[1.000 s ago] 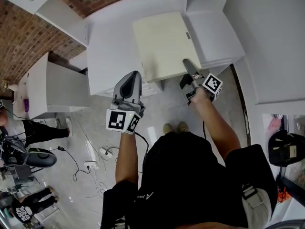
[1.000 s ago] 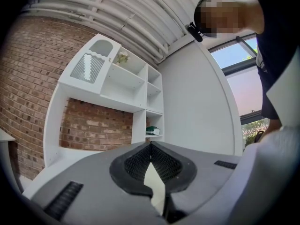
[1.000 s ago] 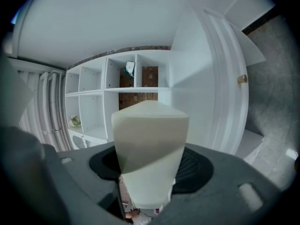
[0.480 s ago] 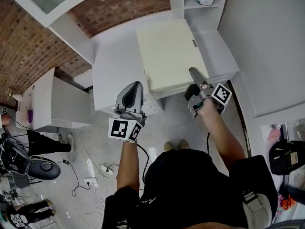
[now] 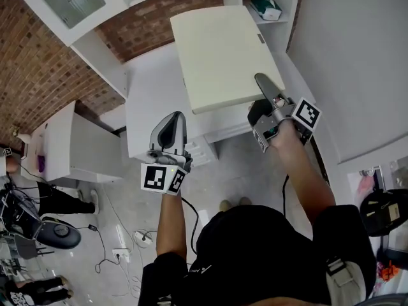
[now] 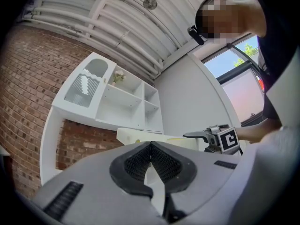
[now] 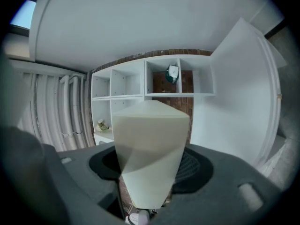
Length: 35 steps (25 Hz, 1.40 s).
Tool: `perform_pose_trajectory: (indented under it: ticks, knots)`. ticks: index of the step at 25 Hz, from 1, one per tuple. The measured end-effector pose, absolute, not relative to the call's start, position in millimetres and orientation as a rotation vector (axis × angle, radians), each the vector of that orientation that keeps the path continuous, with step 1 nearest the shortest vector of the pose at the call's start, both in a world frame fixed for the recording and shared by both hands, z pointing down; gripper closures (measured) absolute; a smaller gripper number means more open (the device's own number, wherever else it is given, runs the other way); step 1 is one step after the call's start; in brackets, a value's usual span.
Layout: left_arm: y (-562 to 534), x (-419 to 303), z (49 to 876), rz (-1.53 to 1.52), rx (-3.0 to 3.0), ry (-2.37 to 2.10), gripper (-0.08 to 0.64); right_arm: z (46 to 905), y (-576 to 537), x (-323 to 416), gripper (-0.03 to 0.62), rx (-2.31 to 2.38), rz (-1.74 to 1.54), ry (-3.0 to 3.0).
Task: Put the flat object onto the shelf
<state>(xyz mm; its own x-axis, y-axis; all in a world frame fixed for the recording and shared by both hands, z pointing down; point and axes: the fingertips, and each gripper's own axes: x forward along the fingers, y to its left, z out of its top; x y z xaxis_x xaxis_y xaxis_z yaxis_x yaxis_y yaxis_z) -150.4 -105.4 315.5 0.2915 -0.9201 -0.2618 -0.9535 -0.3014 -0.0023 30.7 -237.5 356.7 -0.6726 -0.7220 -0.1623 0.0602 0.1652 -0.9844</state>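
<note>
The flat object (image 5: 220, 53) is a cream rectangular box, held level above the white cabinet (image 5: 150, 101). My right gripper (image 5: 262, 85) is shut on its near right edge. In the right gripper view the box (image 7: 150, 144) fills the space between the jaws and points toward the white shelf unit (image 7: 154, 86). My left gripper (image 5: 172, 123) hangs lower and to the left, apart from the box, with its jaws closed together on nothing. The left gripper view shows its pads (image 6: 140, 161) meeting, and beyond them the box (image 6: 140, 136) and the right gripper (image 6: 220, 138).
A teal packet (image 5: 264, 6) lies in one shelf compartment (image 7: 172, 74). A small object (image 7: 102, 125) sits on a lower left shelf. A brick wall (image 5: 44, 56) stands to the left and a white wall (image 5: 357, 56) to the right. Cables and people are on the floor at the lower left (image 5: 38, 222).
Both grippers have risen, the right one more. The cream box has come up off the cabinet top with the right gripper and now sits nearer the shelf.
</note>
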Motion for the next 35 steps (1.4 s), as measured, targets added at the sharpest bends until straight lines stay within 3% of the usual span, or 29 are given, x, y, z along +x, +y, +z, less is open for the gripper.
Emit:
perform_pose_trajectory:
  ticks: [7, 14, 19, 35]
  knots:
    - [-113, -160, 293, 0.34, -2.395, 1.737, 0.561, 272, -266, 7, 0.318, -0.597, -1.495, 1.845]
    - [-97, -138, 319, 0.355, -2.404, 1.676, 0.561, 245, -271, -2, 0.318, -0.521, -1.437, 1.84]
    - [-109, -161, 301, 0.374, -2.433, 1.665, 0.561, 202, -308, -42, 0.318, -0.542, -1.44, 1.819]
    - [-131, -197, 291, 0.368, -2.451, 1.604, 0.561, 193, -406, -106, 0.318, -0.611, -1.497, 1.819]
